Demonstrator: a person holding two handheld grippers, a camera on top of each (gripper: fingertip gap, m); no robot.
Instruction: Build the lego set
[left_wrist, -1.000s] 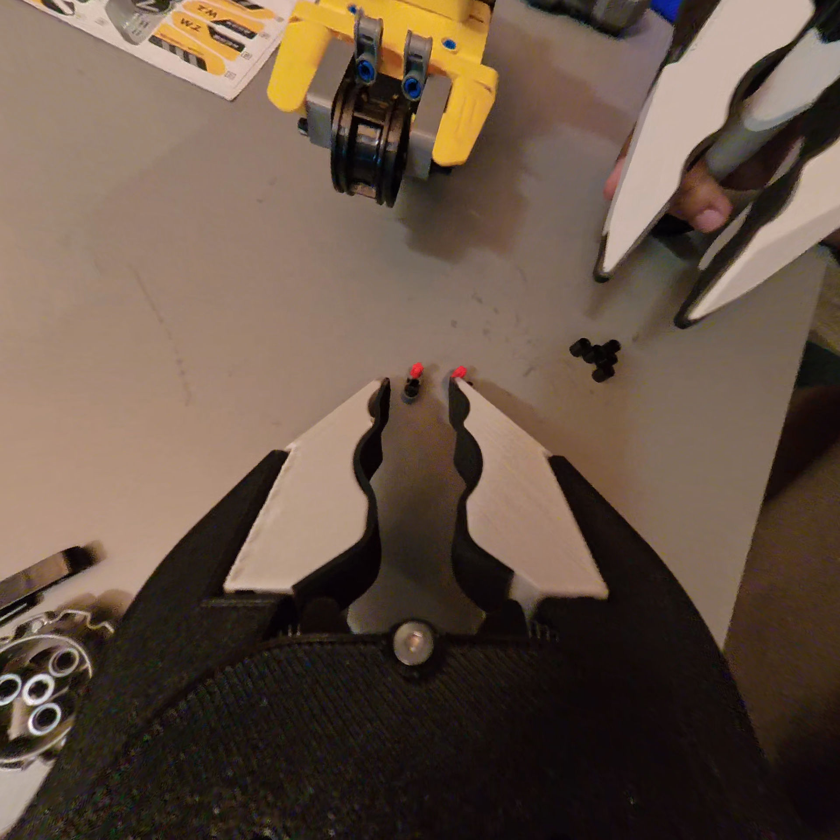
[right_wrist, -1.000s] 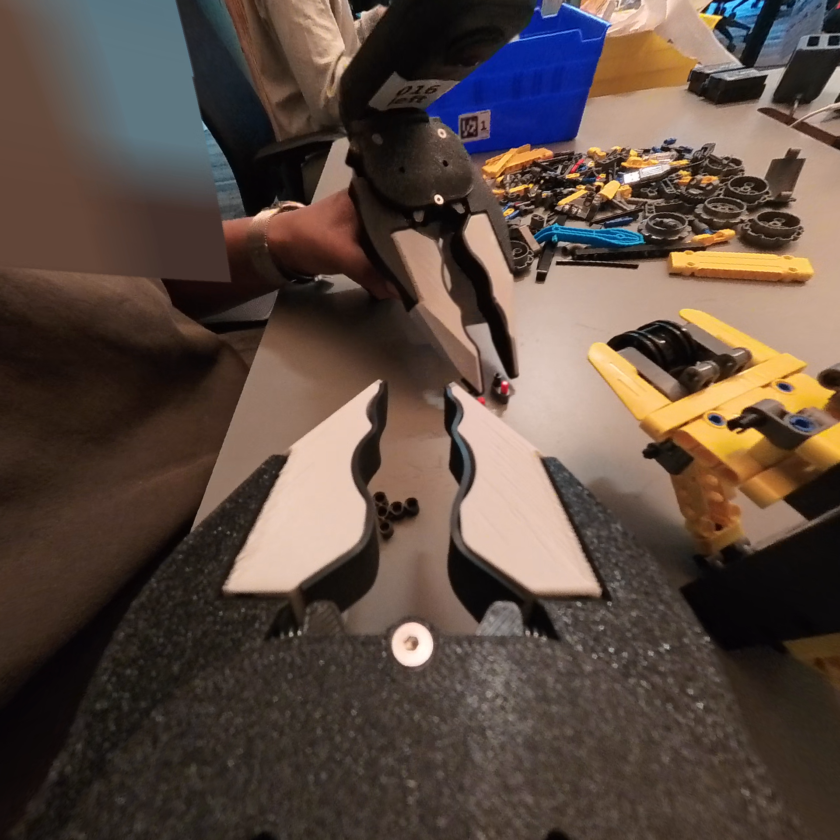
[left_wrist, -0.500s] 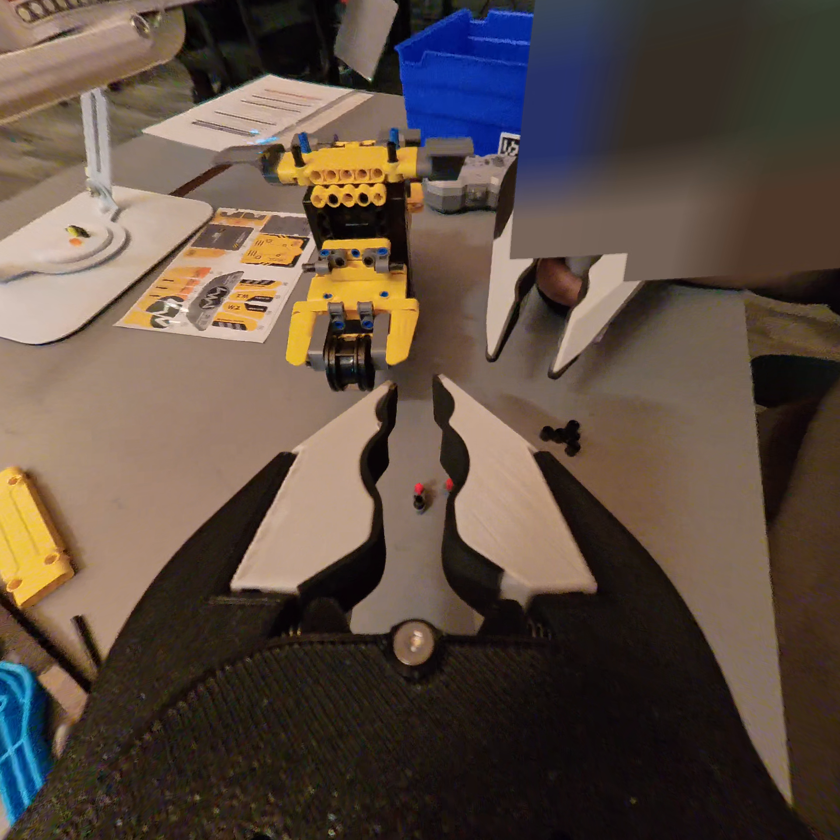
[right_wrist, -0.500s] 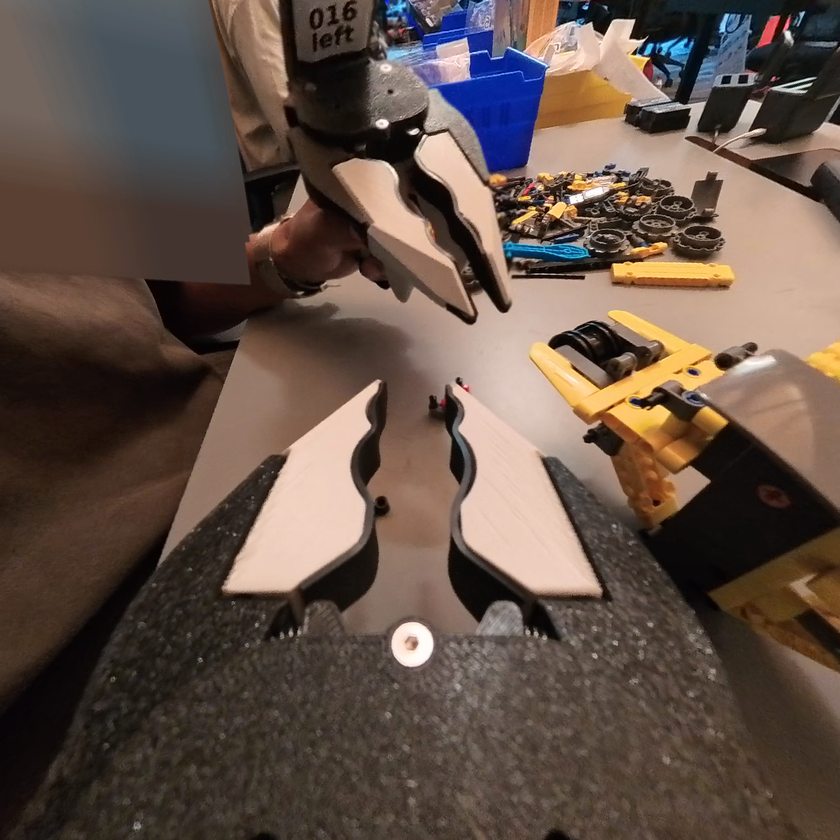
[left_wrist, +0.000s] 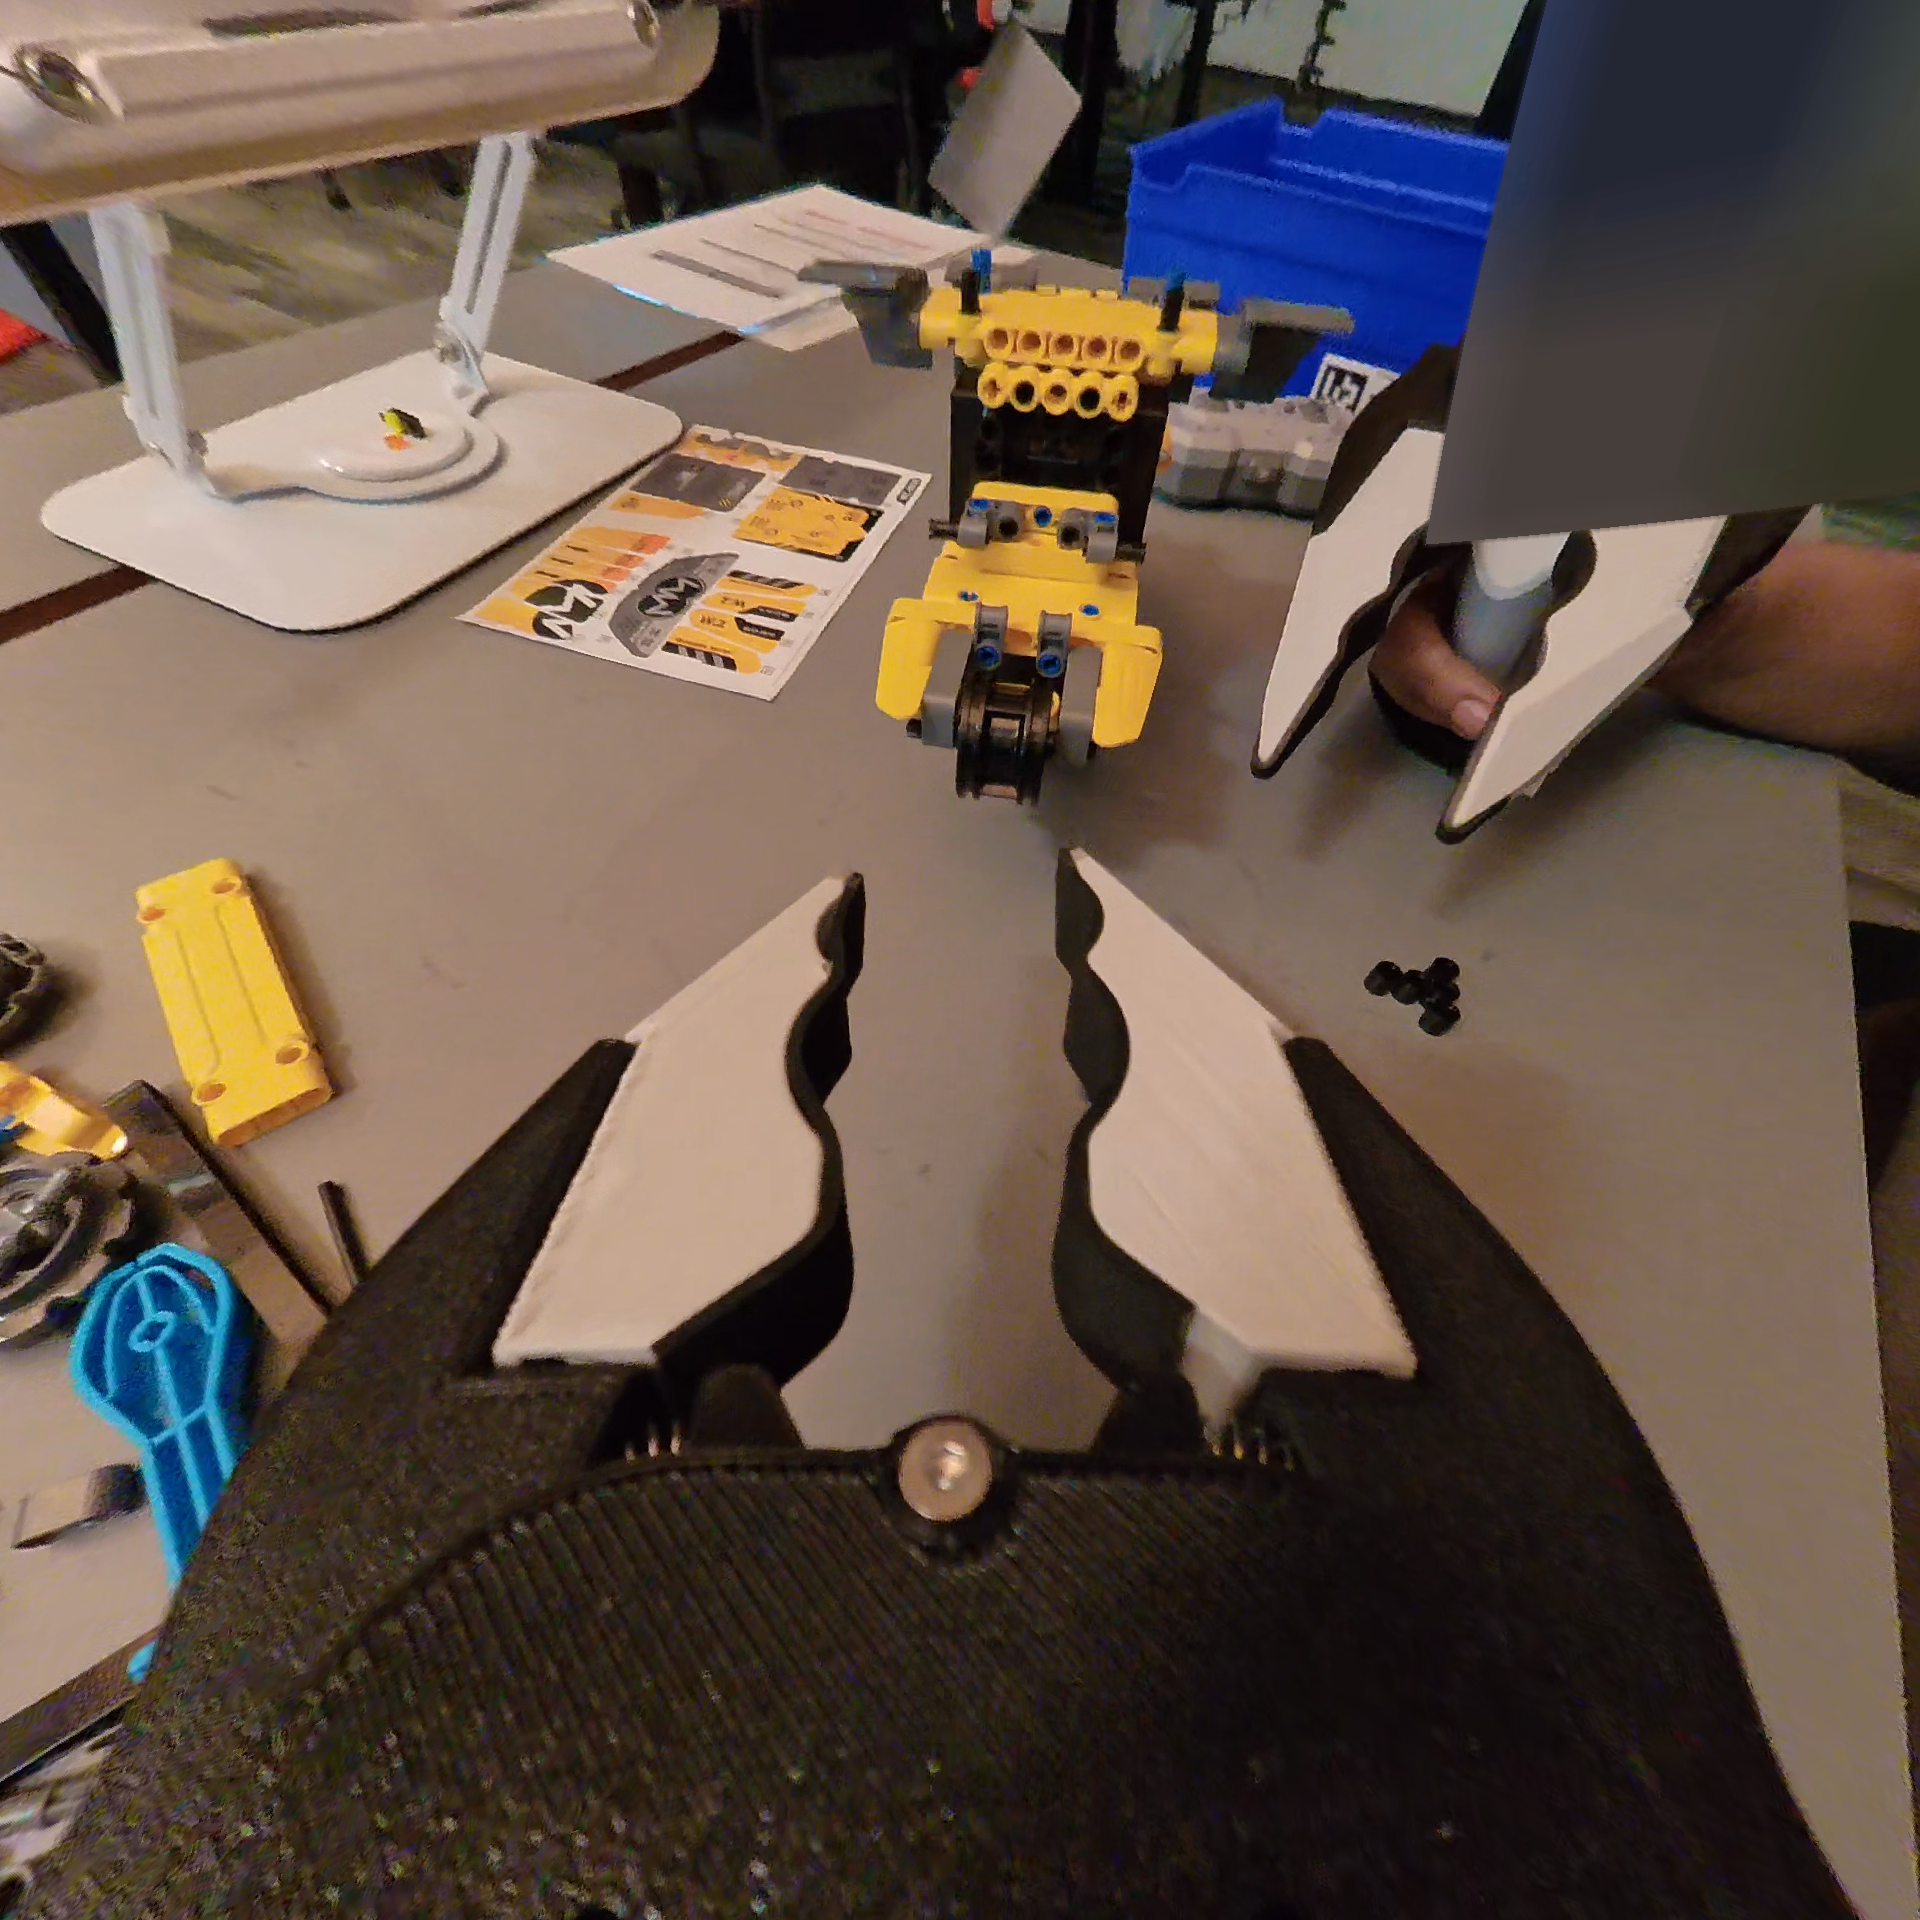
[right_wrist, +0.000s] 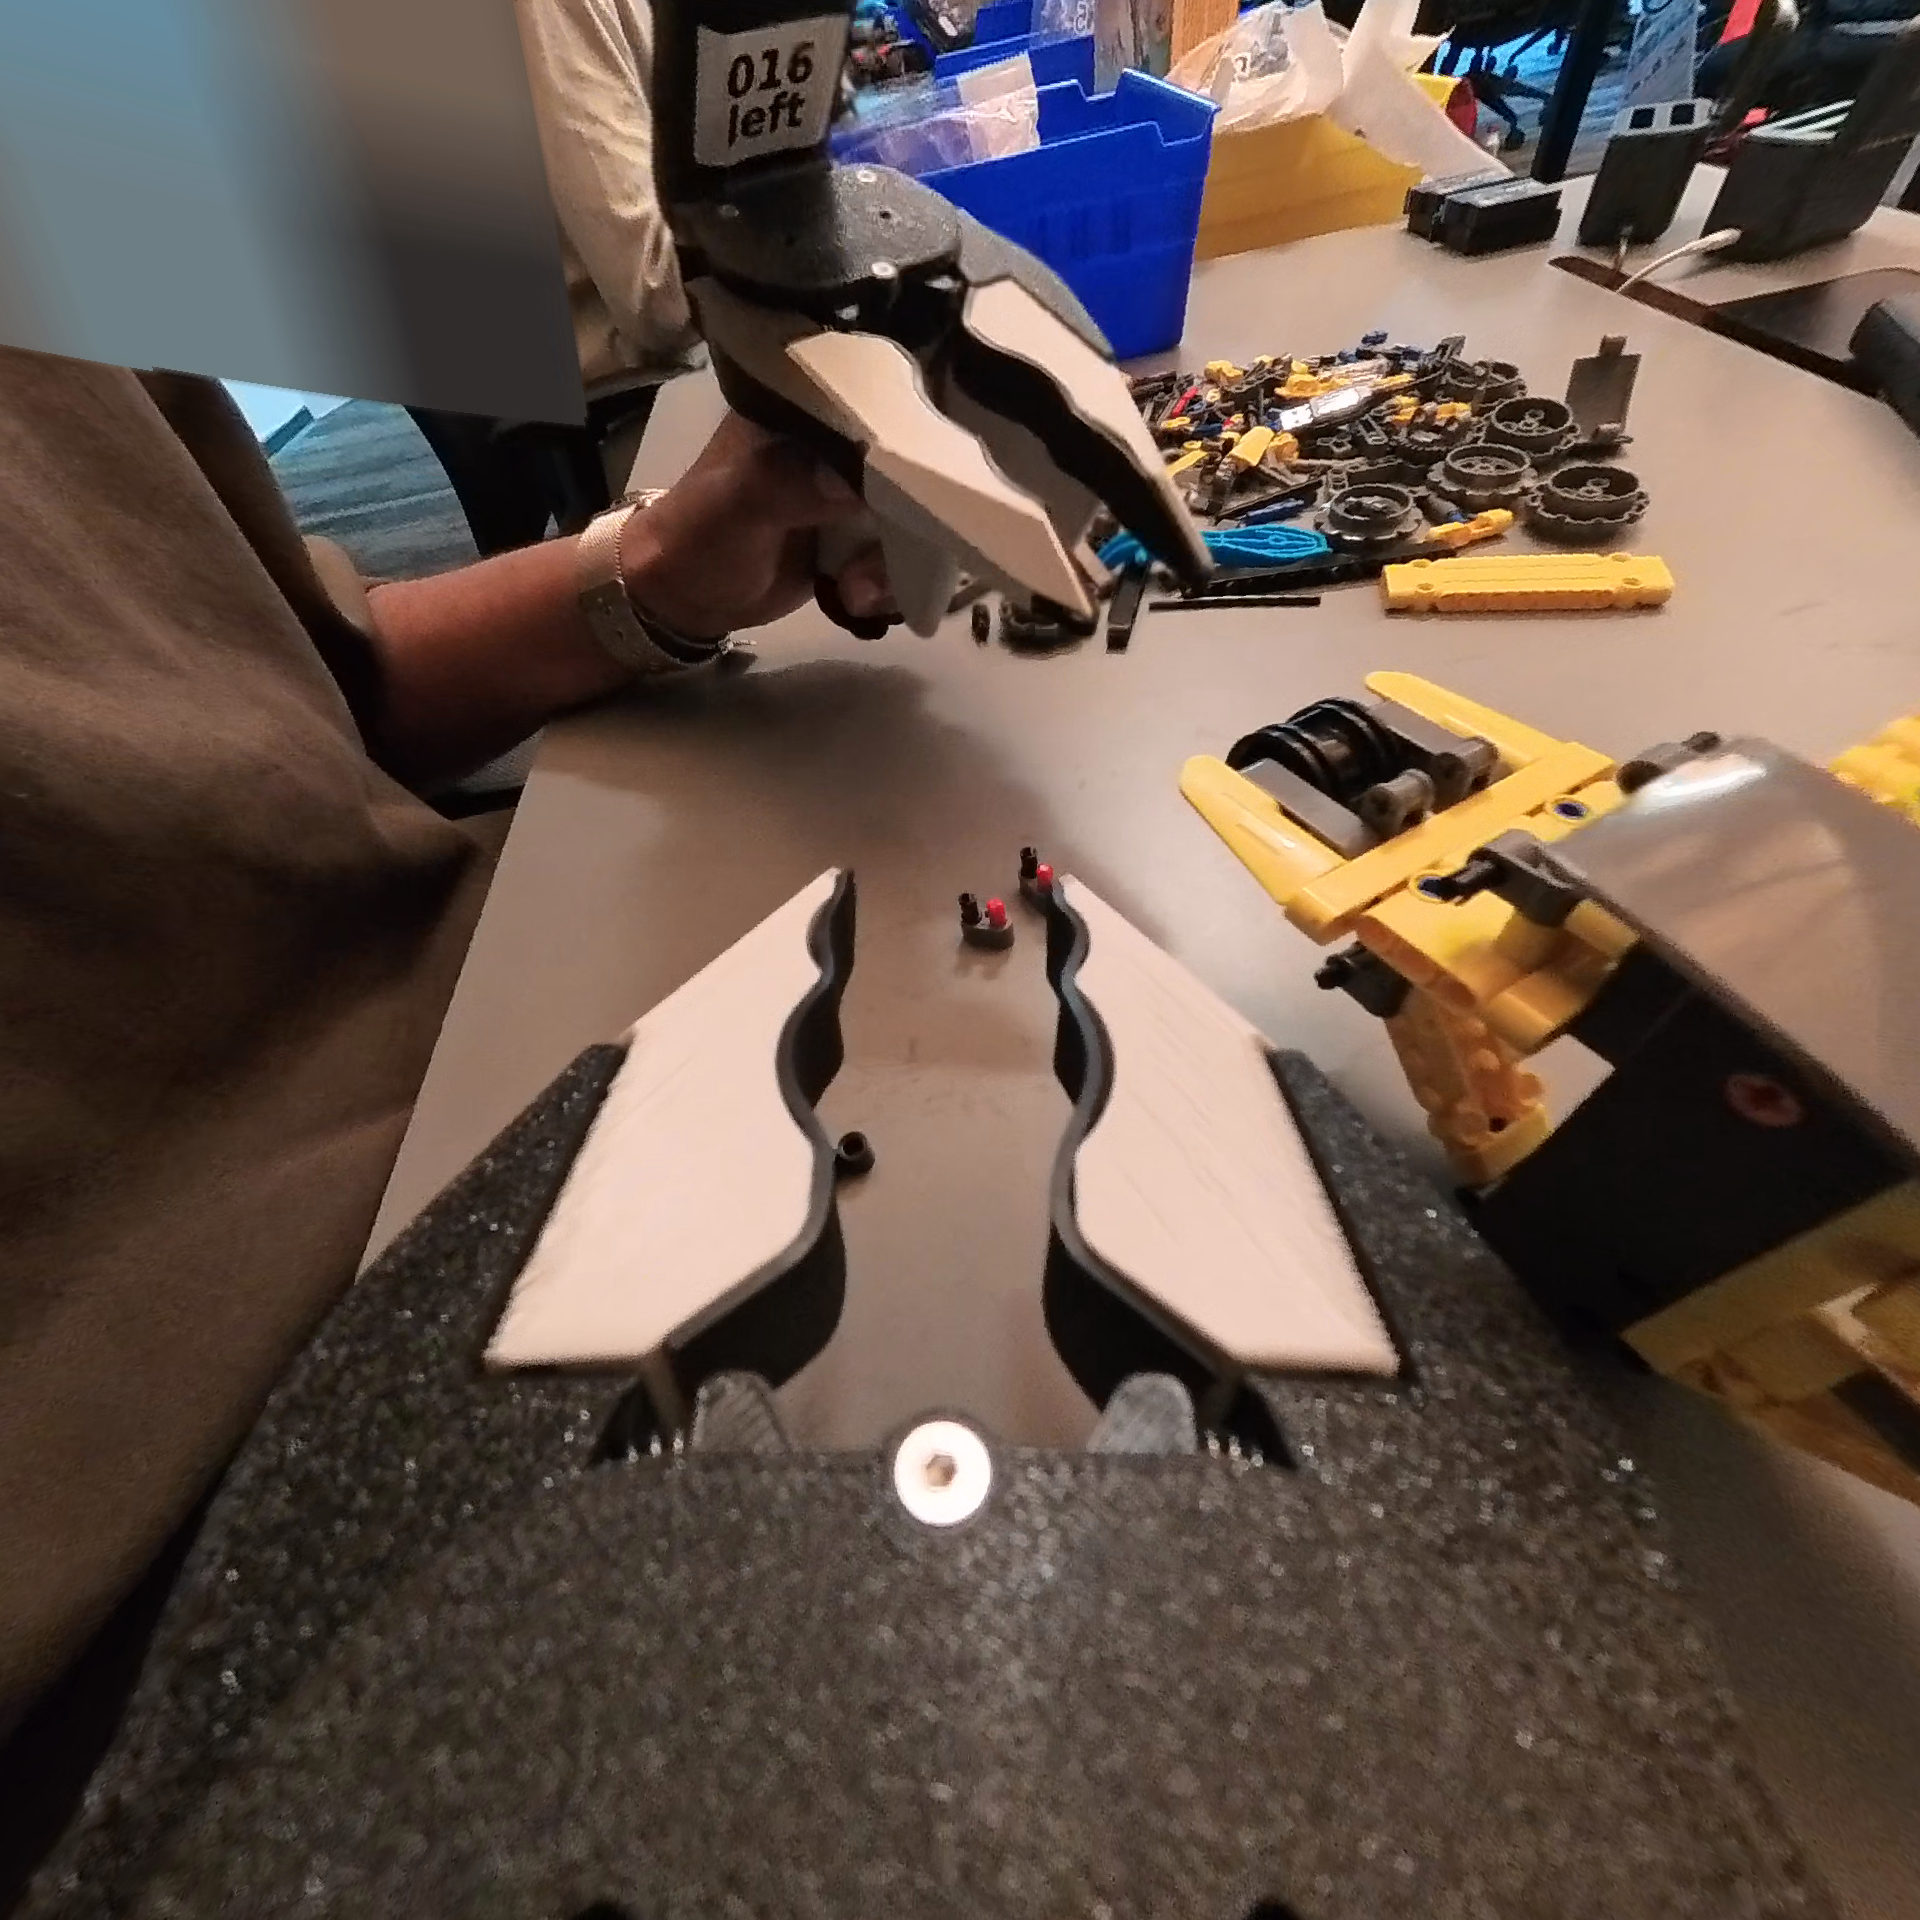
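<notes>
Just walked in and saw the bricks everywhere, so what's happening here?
A person holds a claw in each hand over a grey table. Both the left claw and the right claw are open and empty. Two small red-tipped pins lie by the right claw's tips, beside a yellow brick vehicle.

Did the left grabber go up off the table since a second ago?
Yes. The left gripper rose and pulled away from the two red-tipped pins, which stay on the grey table.
</notes>
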